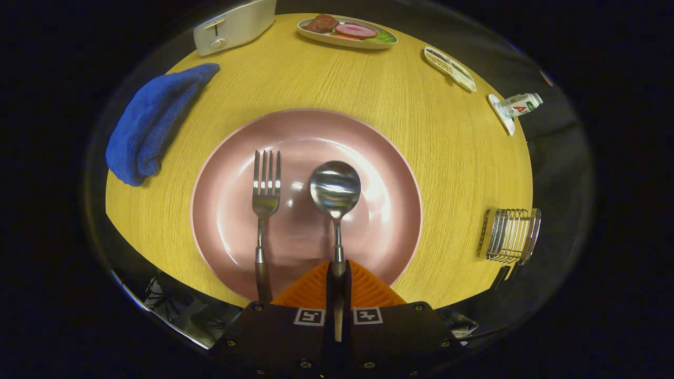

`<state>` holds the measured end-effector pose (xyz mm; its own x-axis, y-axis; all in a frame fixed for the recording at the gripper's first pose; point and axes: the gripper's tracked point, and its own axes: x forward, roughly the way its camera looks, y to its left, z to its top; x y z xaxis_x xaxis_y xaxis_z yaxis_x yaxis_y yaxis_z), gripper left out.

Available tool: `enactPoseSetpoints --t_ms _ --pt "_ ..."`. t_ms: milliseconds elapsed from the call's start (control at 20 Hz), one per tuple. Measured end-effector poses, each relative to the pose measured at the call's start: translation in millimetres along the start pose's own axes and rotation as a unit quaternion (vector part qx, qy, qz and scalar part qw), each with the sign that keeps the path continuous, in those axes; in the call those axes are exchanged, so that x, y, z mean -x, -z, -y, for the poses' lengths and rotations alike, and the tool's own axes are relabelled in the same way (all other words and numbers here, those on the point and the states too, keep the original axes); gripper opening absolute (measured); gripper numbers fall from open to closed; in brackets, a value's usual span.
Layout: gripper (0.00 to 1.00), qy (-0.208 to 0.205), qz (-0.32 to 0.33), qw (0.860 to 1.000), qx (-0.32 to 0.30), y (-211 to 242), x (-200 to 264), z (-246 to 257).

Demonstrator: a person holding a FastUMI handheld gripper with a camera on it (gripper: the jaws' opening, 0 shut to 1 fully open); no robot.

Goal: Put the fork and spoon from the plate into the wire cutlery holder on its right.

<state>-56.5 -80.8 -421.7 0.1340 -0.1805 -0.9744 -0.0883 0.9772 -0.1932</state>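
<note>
1. Gripper view, progress: the tongs (337, 276) are pinched nearly closed on the handle of the spoon (335, 189), both fingers pressing it from either side. The spoon's bowl lies just ahead of the fingers on the pink plate (221, 210). It appears not yet lifted, though contact with the plate cannot be settled from here.

2. The fork (265, 210) lies untouched beside the spoon, to the left of the fingers, tines pointing away, its handle reaching back toward the tongs.

3. Judged from this, the job has barely begun: neither piece has reached its destination, and both the carry and the drop remain, twice over.

4. Containers: the wire cutlery holder (509, 235) stands well apart to the right of the fingers, at the table's edge, with nothing visible inside it.

5. Far beyond the fingers, a white dish (316, 32) carries what looks like sliced meat and greens.

6. Elsewhere on the wooden table (368, 89): a blue cloth (150, 121) beyond and left, a toaster (234, 26) beyond it.
</note>
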Motion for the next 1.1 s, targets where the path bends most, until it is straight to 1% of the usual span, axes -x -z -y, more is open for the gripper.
enactPoseSetpoints --t_ms 250,550,850,1100 --pt "0.05 0.015 0.012 1.0 -0.008 -9 16 9" --pt "0.05 0.043 0.028 0.999 -0.019 -20 38 35" --pt "0.05 0.07 0.045 0.995 -0.062 -28 58 80" --pt "0.05 0.091 0.038 0.99 -0.097 -21 63 126"
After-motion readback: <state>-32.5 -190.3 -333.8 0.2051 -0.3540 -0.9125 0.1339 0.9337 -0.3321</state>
